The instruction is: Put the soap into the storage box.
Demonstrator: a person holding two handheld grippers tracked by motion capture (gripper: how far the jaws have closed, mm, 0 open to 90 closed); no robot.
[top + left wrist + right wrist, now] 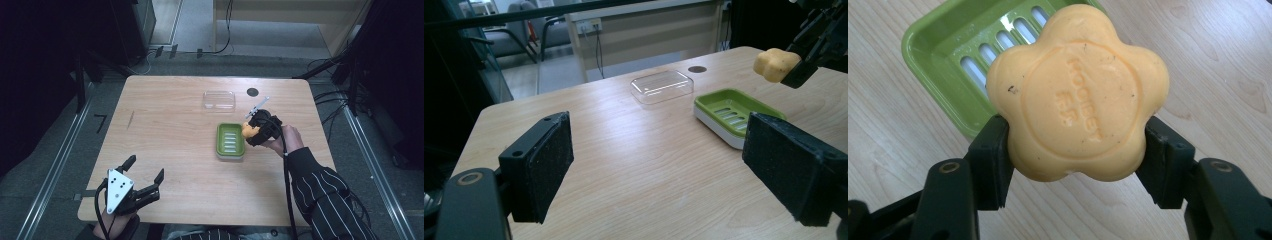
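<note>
Right of centre in the high view, we see the right gripper point(250, 131) clamped on an orange flower-shaped soap point(248, 130) just above the right edge of the green soap dish point(229, 140), while the left gripper point(146, 176) gapes wide at lower left.

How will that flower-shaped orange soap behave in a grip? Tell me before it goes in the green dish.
The flower-shaped soap probably stays stiff: its lobes keep their shape between the right gripper fingers. Its smooth, rounded edge may slip if the squeeze eases. Laid flat in the green soap dish, it seems unlikely to roll.
</note>
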